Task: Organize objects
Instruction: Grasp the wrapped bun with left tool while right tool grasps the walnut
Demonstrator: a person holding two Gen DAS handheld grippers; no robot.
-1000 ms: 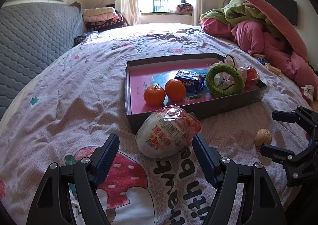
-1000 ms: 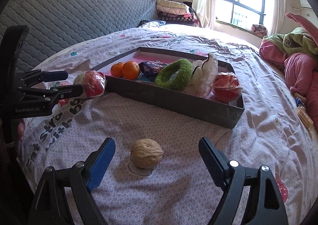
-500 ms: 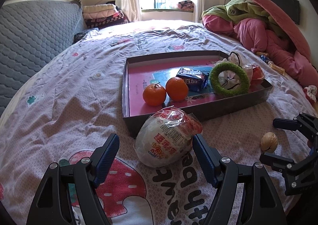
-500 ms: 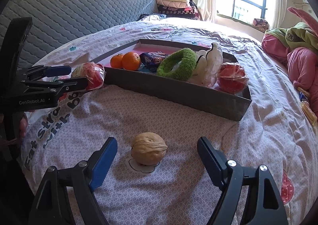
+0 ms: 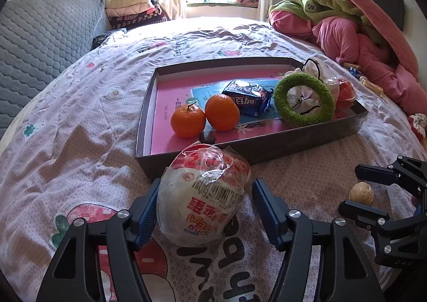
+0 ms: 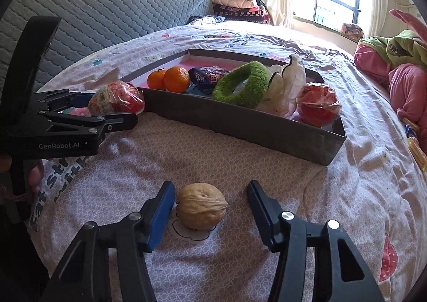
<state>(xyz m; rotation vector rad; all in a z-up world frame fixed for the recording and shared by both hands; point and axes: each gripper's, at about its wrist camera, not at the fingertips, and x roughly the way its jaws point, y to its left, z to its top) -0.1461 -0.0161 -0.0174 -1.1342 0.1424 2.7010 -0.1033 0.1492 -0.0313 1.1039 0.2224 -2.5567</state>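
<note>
The left gripper (image 5: 204,207) sits low over the bedspread (image 5: 80,142), its jaws spread around a plastic-wrapped bun (image 5: 202,195). The left blue pad looks to touch the wrap; the right pad stands just off it, so nothing is clamped. The bun lies on the cover with its red end pointing far, toward the tray (image 5: 267,147), and its white end near the camera; its long axis runs near to far. Its far end is just at the tray's near wall, close to the near-left corner, so there is little room ahead, while the bedspread lies open to the left.

The right gripper (image 6: 210,206) also sits low and level, fingers pointing far, jaws apart on either side of a walnut (image 6: 201,206). The left pad is just beside the shell; the right pad is clearly apart from it. The walnut rests on the bedspread with its long axis running left to right, seam roughly level. A bare strip of cover separates it from the tray's near wall.

In the tray lie two oranges (image 5: 205,116), a blue snack pack (image 5: 246,99), a green ring (image 5: 304,100), a white cloth (image 6: 287,83) and another red wrapped item (image 6: 319,104).
</note>
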